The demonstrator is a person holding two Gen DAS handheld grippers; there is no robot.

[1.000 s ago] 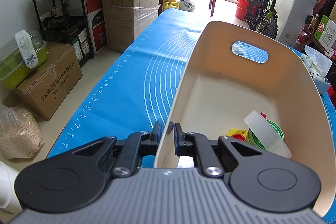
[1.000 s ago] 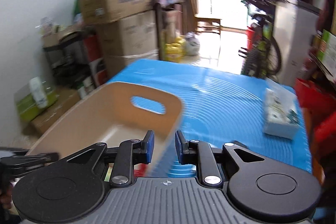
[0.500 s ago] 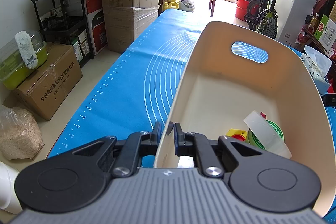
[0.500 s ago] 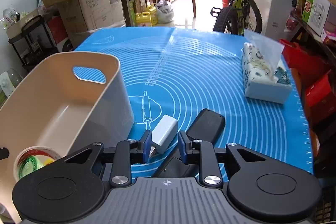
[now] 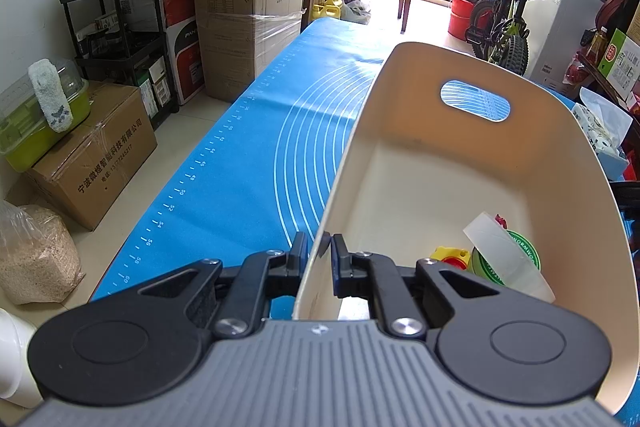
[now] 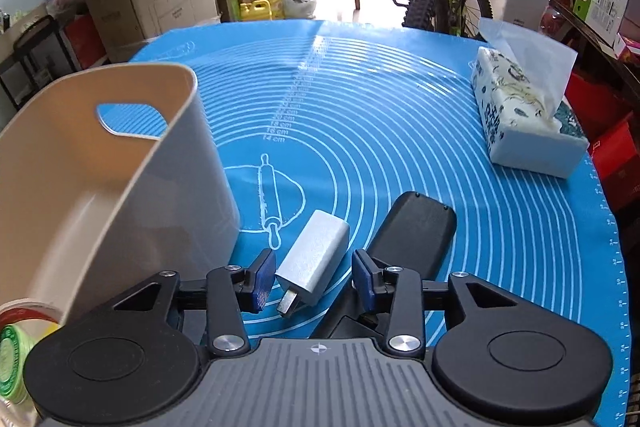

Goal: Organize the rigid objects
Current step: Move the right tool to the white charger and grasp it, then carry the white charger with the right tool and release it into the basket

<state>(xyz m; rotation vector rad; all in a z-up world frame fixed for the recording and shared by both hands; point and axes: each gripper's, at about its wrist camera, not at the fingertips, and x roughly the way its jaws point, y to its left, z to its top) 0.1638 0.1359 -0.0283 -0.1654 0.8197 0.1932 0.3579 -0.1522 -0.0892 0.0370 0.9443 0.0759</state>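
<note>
Two claws are working beside the cream bin (image 6: 120, 163): left claw (image 5: 319, 254) is clamping its wall; right claw (image 6: 314, 277) is straddling, apart, the white charger (image 6: 316, 257) lying just right of it.

We see the black remote (image 6: 416, 231) partly hidden behind the right gripper (image 6: 314, 279) at lower centre, and the tape roll (image 6: 16, 339) cut off at the lower-left edge.

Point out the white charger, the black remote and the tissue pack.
white charger (image 6: 316, 253): right wrist view, its top face.
black remote (image 6: 416, 227): right wrist view, its upper body.
tissue pack (image 6: 520, 123): right wrist view, its patterned side.
</note>
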